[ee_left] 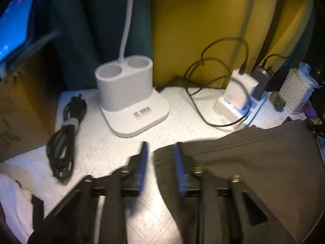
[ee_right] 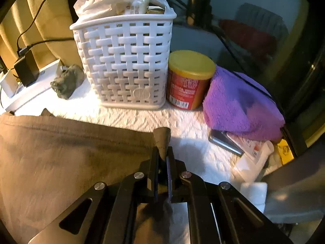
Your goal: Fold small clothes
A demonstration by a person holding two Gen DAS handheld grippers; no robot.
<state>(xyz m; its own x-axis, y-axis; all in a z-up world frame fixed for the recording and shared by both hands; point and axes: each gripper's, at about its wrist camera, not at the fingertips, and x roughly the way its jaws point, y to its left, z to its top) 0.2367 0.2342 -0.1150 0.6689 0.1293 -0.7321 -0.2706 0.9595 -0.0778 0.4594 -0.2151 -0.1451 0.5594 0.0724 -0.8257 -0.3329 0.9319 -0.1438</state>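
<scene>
Right wrist view shows the brown garment (ee_right: 67, 154) spread over the white textured table cover (ee_right: 195, 126), filling the frame from 7 to 10 o'clock, with one corner pulled up into a peak at centre. That corner is pinched in the right gripper (ee_right: 163, 156), whose jaws are closed to a narrow slit on the cloth. At 12 o'clock stands the white woven basket (ee_right: 126, 65), the red canister (ee_right: 187, 81) at 1 o'clock, and the purple towel (ee_right: 241, 105) at 2 o'clock.

In the left wrist view the same garment (ee_left: 254, 162) lies from 3 to 5 o'clock. The left gripper (ee_left: 161, 150) is partly open; the garment's edge lies between and under its fingers, but the pads do not appear to press on it. A white lamp base (ee_left: 134, 97) sits at 12 o'clock and a coiled black cable (ee_left: 63, 142) at 9 o'clock.

The step in hand looks like taking hold of both corners for a fold. Next, the left jaws would need to close on their edge before both hands lift and carry the cloth over.
</scene>
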